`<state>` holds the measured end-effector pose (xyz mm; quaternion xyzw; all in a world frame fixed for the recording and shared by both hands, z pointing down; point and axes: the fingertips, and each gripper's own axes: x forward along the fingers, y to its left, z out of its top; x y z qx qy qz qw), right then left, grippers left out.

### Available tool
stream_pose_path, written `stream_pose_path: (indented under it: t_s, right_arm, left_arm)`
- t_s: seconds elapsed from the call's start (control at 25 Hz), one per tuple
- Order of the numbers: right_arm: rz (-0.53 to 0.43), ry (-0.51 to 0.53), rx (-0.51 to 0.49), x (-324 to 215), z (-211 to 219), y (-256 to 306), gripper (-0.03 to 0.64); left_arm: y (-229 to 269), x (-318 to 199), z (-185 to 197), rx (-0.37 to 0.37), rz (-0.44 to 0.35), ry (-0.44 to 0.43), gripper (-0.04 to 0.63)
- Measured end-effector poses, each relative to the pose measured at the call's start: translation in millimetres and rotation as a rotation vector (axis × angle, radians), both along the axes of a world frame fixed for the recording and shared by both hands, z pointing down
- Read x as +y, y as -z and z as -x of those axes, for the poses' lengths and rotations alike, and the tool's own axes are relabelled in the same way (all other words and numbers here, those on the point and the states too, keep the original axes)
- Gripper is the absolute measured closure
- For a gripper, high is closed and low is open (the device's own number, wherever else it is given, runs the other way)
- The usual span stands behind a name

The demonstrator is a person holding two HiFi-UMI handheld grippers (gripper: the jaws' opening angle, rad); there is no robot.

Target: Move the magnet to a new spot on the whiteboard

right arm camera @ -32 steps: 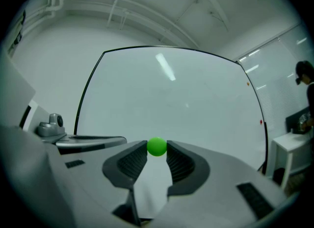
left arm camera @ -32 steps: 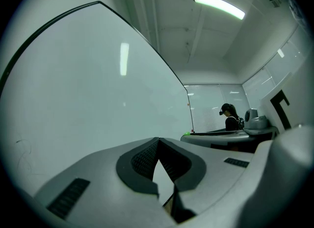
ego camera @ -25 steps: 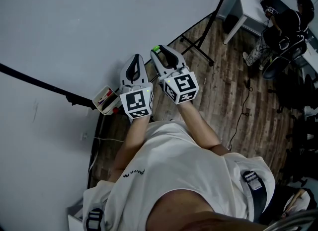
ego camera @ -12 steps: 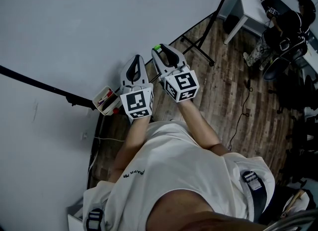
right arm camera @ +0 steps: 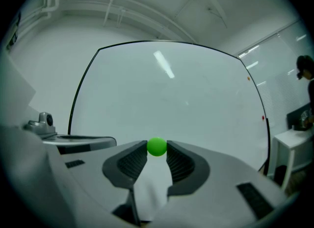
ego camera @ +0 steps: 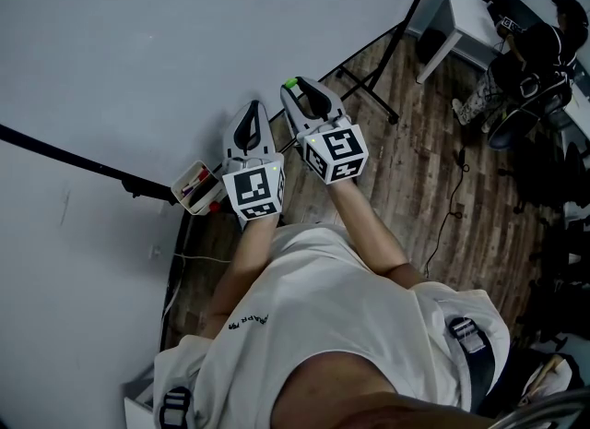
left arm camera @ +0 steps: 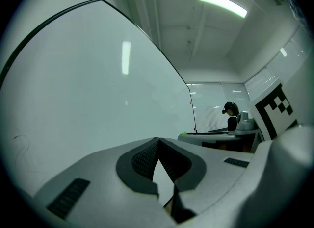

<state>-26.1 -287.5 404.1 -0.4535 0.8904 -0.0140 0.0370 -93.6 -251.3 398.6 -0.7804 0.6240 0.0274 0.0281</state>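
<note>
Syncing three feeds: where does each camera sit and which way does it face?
Head view: on the person's head, steeply down at left gripper, right gripper, whiteboard; forearms, shirt show.
Left gripper view: on that gripper, facing the whiteboard past shut, empty jaws.
Right gripper view: on that gripper, facing the whiteboard; jaws clamp a green magnet.
Shared: head and right gripper views show the green magnet.

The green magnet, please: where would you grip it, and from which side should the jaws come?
Take the green magnet across its middle, one pad each side, jaws pointing straight at the whiteboard. It is round, so a squeeze across the widest part seems most secure. The right gripper holds it so, at its pad tips.
</note>
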Motion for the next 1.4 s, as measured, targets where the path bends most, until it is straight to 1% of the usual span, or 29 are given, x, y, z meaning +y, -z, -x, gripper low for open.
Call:
stream_pose_path:
  t_s: [0.6, 1.4]
  right_arm:
    - [0.013, 0.017, 0.009, -15.2, 5.1, -3.0, 0.486]
    - [0.035, 0.028, 0.025, -37.9, 18.8, -10.6, 0.486]
  left_arm:
    - [1.2, -3.7, -5.9, -0.006, -0.004, -0.004, 0.592]
    - [1.3, -0.7, 0.6, -0.012, -0.002, 0.001, 0.592]
